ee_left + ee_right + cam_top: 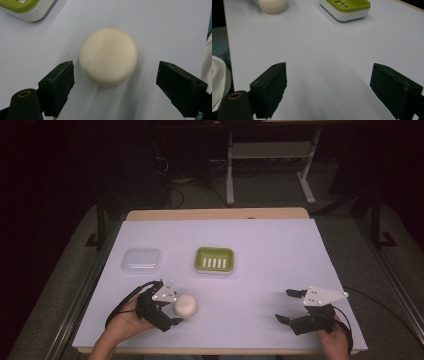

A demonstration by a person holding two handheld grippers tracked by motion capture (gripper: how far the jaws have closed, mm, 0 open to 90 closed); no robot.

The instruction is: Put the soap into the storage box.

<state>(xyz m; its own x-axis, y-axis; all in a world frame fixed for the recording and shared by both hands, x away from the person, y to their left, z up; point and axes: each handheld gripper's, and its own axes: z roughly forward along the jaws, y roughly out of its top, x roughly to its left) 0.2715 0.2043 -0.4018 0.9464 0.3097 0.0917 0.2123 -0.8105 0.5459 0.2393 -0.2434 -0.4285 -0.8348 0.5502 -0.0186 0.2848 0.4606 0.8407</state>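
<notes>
A round cream soap bar point(186, 305) lies on the white table sheet at front left. My left gripper point(177, 308) is open, one jaw on each side of the bar's near edge. In the left gripper view the soap bar point(108, 56) sits just ahead of the left gripper point(116, 68), with a gap at each jaw. A green and white soap dish point(214, 260) stands empty at the middle of the table. My right gripper point(287, 306) rests open at front right with nothing between its jaws. From the right gripper point(328, 72) I see the soap bar point(272, 5) and the soap dish point(345, 7) far ahead.
A clear plastic box point(141, 260) with its lid on sits left of the soap dish. The white sheet point(270, 250) covers most of the tabletop, with a strip of wood at the far edge. Cables trail from both grippers.
</notes>
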